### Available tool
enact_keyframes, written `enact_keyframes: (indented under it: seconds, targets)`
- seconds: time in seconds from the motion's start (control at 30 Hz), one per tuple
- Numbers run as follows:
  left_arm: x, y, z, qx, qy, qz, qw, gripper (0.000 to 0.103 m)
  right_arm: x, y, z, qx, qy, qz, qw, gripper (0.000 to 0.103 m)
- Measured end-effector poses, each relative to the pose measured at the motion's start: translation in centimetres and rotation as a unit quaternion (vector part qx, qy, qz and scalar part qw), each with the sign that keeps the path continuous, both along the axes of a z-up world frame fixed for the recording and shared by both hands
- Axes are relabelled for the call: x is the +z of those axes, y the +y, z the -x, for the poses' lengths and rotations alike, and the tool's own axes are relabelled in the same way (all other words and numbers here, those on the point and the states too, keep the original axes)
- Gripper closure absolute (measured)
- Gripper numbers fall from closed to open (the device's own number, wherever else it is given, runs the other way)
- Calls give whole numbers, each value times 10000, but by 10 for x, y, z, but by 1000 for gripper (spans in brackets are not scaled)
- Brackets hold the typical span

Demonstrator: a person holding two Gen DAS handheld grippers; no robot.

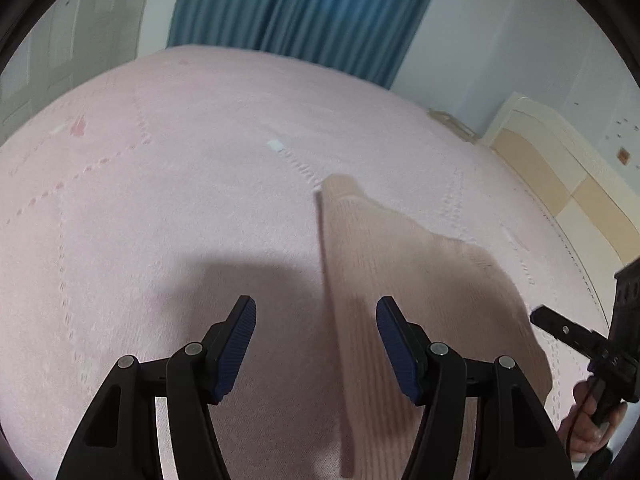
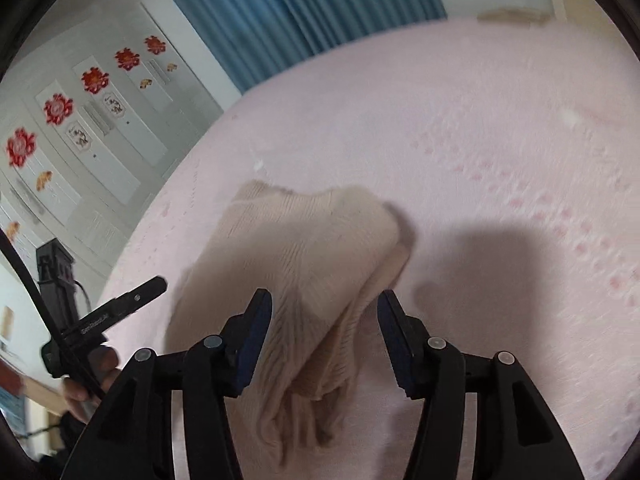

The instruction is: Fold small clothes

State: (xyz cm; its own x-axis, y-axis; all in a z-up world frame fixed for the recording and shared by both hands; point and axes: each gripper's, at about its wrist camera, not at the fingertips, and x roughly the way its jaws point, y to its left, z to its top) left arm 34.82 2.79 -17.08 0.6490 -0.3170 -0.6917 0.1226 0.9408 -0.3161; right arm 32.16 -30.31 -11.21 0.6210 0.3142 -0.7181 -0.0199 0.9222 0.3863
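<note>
A small beige ribbed knit garment (image 1: 400, 280) lies on the pink bedspread (image 1: 160, 200). My left gripper (image 1: 316, 308) is open and empty, just above the garment's left edge. In the right wrist view the same garment (image 2: 320, 248) lies folded over, with a bunched hem near the camera. My right gripper (image 2: 325, 304) is open, its jaws standing on either side of the garment's near part, holding nothing. The other gripper (image 2: 120, 308) shows at the left of the right wrist view, and at the right edge of the left wrist view (image 1: 560, 328).
Blue curtains (image 1: 300, 8) hang behind the bed. A cream and tan headboard (image 1: 560, 176) stands at the right. A white wardrobe with red paper cut-outs (image 2: 96, 80) stands at the left beyond the bed's edge.
</note>
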Motion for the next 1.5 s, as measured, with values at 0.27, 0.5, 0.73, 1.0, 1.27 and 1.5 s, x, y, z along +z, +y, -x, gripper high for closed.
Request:
enact_keyframes:
  seconds: [0.27,0.5,0.73,1.0,1.27,1.5]
  targets:
    - [-19,-16,-21,-128,198,-54,9997,42,-27,15,-30,-6,217,120,9997,67]
    - [-21,-18,-22,-61,242,-54,9997,41,-18,13,-29,-63,-278,146,9995,93]
    - [-21,-19,-22,-51,257,-66,9996,41,-34,15,-40,-240,-3,521,9984,88]
    - [-19,-13,-24,-118,266,289,9992,41,-44,-27,-41,-742,48,-877,9934,70]
    - [-22,-22,-23,-252,306,301,9988,41,-56,-27,-49,-634,256,-1177,9907,63]
    - [-24,-22,-27,-243,366,364,9984,41,-56,-12,-48,-486,172,-1070,9929,78]
